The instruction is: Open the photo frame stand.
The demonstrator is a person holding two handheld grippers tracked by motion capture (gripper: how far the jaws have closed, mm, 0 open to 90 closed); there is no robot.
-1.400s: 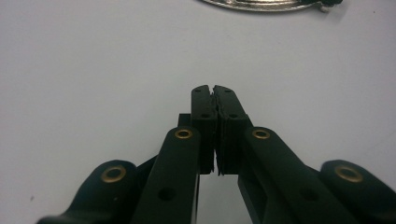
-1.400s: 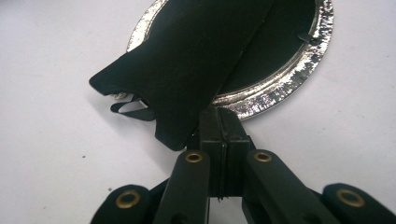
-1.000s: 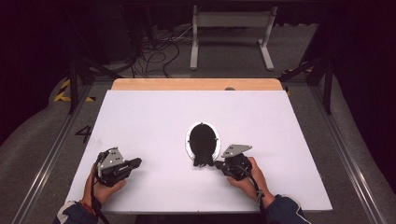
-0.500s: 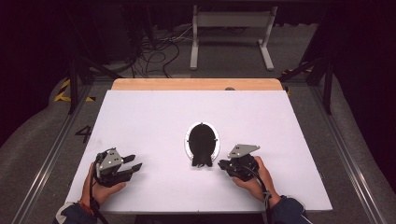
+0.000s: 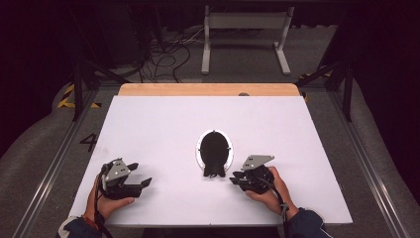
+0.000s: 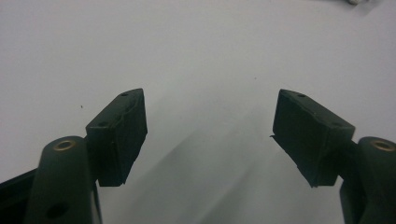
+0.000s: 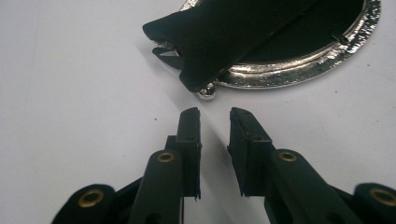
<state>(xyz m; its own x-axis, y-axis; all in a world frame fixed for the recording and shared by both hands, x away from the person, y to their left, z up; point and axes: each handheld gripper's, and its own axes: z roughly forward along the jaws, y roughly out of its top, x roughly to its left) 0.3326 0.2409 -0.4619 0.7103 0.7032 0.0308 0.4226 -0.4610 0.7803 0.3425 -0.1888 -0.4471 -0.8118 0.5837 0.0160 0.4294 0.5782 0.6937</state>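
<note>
High view puts the purse (image 5: pixel 214 153), black with a silver frame, at mid-table, well in from every edge. My right gripper (image 5: pixel 236 177) sits just beside its near right end, jaws opening, a narrow gap with nothing between. My left gripper (image 5: pixel 140 179) lies well apart at near left, jaws opening wide over bare table (image 5: pixel 148 124). The purse's clasp detail is hard to make out.

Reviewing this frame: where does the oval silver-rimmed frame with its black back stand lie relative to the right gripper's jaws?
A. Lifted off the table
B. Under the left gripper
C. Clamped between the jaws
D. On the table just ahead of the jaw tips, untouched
D: in the right gripper view the oval frame lies flat on the white table, just beyond the right gripper, whose jaws stand slightly apart with nothing between them.
</note>
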